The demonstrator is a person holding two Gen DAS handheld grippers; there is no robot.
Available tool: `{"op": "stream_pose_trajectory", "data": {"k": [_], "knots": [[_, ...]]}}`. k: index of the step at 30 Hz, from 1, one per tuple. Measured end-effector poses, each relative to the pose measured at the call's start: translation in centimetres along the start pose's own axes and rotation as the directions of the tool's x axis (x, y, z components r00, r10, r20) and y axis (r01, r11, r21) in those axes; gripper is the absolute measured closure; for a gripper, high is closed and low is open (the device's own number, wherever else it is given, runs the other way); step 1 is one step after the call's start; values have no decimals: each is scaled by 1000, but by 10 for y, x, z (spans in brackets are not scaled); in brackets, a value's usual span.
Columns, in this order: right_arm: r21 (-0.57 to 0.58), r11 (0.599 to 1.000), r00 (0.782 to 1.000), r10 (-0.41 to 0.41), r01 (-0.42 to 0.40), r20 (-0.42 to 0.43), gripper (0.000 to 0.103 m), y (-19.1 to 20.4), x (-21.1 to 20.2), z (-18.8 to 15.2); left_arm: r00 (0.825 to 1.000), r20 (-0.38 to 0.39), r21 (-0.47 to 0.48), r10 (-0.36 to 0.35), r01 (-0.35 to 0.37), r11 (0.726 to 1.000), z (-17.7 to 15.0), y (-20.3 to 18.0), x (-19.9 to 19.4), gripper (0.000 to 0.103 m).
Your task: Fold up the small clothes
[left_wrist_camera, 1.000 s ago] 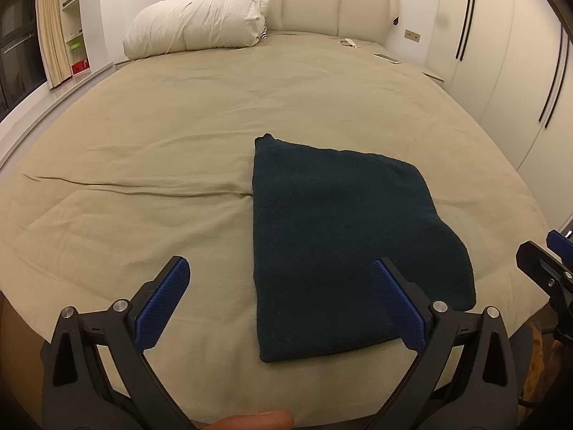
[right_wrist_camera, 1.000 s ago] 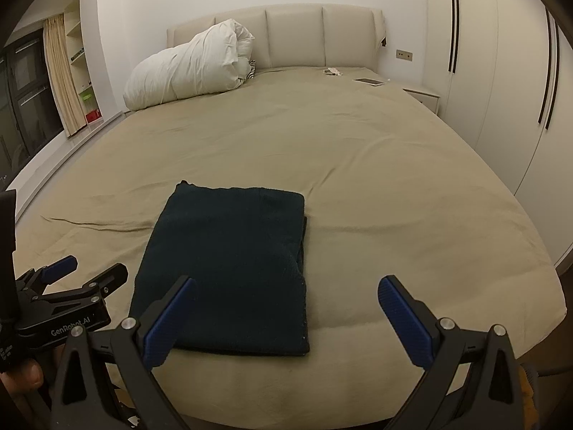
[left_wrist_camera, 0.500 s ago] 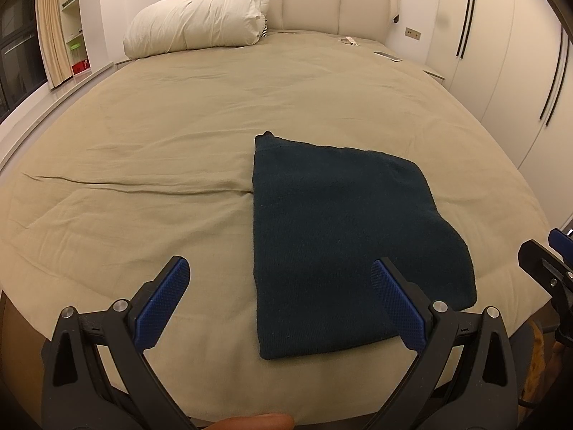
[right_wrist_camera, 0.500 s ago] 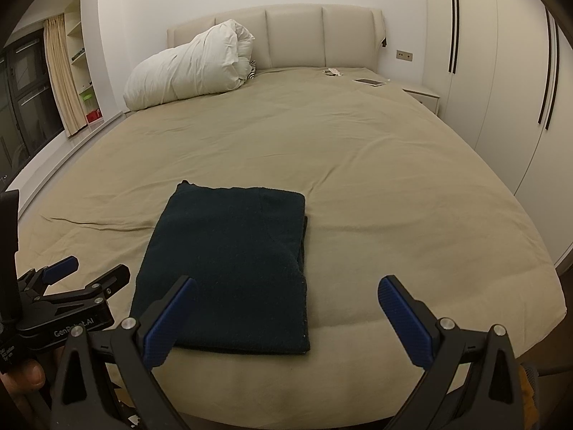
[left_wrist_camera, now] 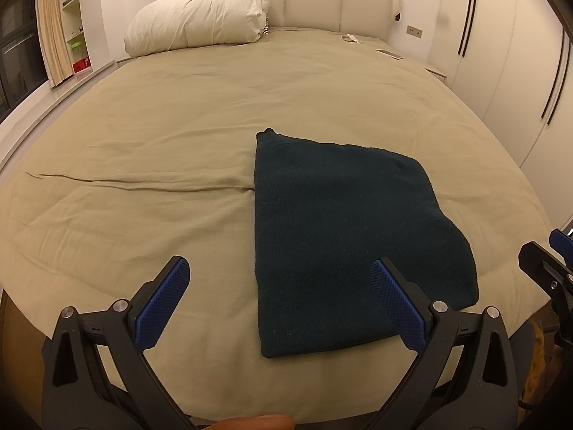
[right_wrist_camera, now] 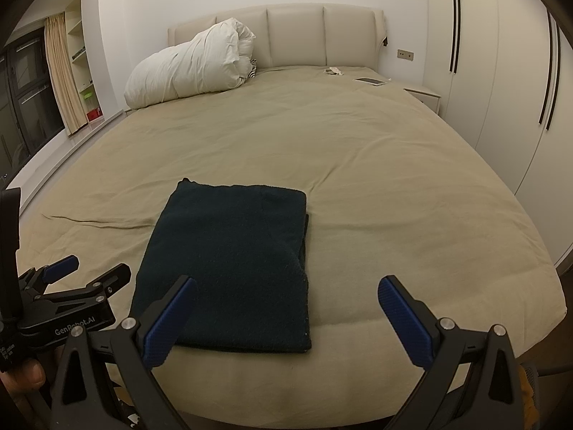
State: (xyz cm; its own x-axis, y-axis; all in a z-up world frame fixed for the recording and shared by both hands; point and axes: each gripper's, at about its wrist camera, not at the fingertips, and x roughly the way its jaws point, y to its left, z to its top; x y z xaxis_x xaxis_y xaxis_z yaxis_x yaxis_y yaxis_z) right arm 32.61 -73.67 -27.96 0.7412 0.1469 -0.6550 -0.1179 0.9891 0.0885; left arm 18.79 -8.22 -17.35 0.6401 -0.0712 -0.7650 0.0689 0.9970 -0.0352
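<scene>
- Cloth (left_wrist_camera: 343,229) (right_wrist_camera: 236,268), dark teal, lies folded flat in a rough rectangle on the bed (left_wrist_camera: 143,165) (right_wrist_camera: 394,186), close to the foot edge.
- Its near edge stops just short of the foot edge of the bed; a small nub sticks out at the far left corner.
- On the right side, in the right wrist view, a lower layer peeks out a little from under the top one.
- Left tongs (left_wrist_camera: 277,302) stand wide, holding nothing; the right pad (left_wrist_camera: 397,308) hangs over the cloth's near right part, the left pad (left_wrist_camera: 161,308) over bare sheet.
- Right tongs (right_wrist_camera: 284,322) are also wide and hold nothing; the left pad (right_wrist_camera: 168,322) covers the cloth's near left corner, the right pad (right_wrist_camera: 404,322) is over sheet.
- Whether either pair touches the cloth, I cannot tell.
- From the left tongs the cloth sits at about 1 o'clock; from the right tongs, about 11 o'clock.
- A long crease (left_wrist_camera: 143,182) runs across the sheet from the cloth's left edge toward 9 o'clock.
- A white duvet (left_wrist_camera: 200,18) (right_wrist_camera: 189,68) is rolled up at the head, near 11 o'clock, against the headboard (left_wrist_camera: 340,3) (right_wrist_camera: 322,36).
- A fingertip (left_wrist_camera: 258,423) shows at the bottom of the left view.
</scene>
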Motion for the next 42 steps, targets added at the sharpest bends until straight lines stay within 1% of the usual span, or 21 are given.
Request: {"op": "stream_pose_trajectory", "data": {"k": [42], "knots": [[2,1000,1000,2,-2,-1,0,0,0,-1,1000,-8,-1,0,0,1000,-3,1,-3,0]]}}
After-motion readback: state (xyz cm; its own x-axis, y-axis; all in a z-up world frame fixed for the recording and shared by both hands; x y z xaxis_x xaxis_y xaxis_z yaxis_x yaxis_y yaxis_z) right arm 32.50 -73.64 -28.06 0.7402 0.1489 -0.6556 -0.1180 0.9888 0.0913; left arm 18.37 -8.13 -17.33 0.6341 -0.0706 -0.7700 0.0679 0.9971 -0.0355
